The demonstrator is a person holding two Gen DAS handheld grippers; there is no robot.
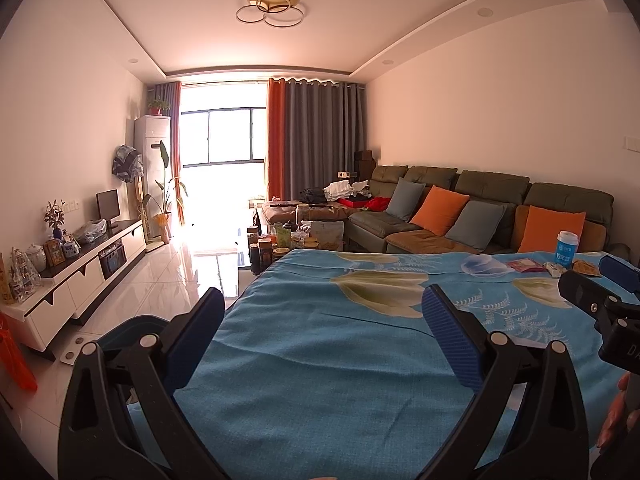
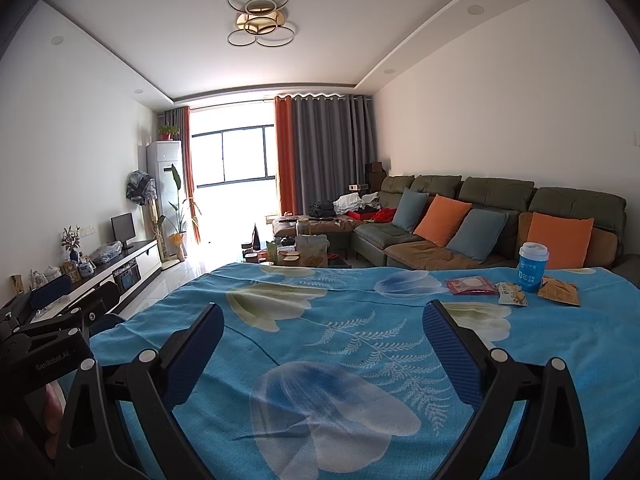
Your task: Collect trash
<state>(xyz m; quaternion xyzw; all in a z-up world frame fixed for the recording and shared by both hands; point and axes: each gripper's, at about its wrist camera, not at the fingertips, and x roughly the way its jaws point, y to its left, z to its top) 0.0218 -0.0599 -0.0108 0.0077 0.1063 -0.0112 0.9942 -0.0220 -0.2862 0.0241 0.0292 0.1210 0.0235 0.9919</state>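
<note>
Trash lies at the far right of a table under a blue floral cloth [image 2: 320, 340]: a blue paper cup [image 2: 533, 267], a red wrapper [image 2: 470, 285], a white snack wrapper [image 2: 512, 294] and an orange wrapper [image 2: 559, 291]. The cup [image 1: 568, 249] and the wrappers [image 1: 528, 266] also show in the left wrist view. My left gripper [image 1: 322, 304] is open and empty over the cloth [image 1: 320, 360]. My right gripper [image 2: 323, 322] is open and empty, well short of the trash.
A green sofa [image 2: 480, 220] with orange and grey cushions stands behind the table. A cluttered coffee table [image 2: 296, 254] stands beyond the far edge. A white TV cabinet [image 1: 80, 276] runs along the left wall. An orange bag [image 1: 16, 360] is at the left.
</note>
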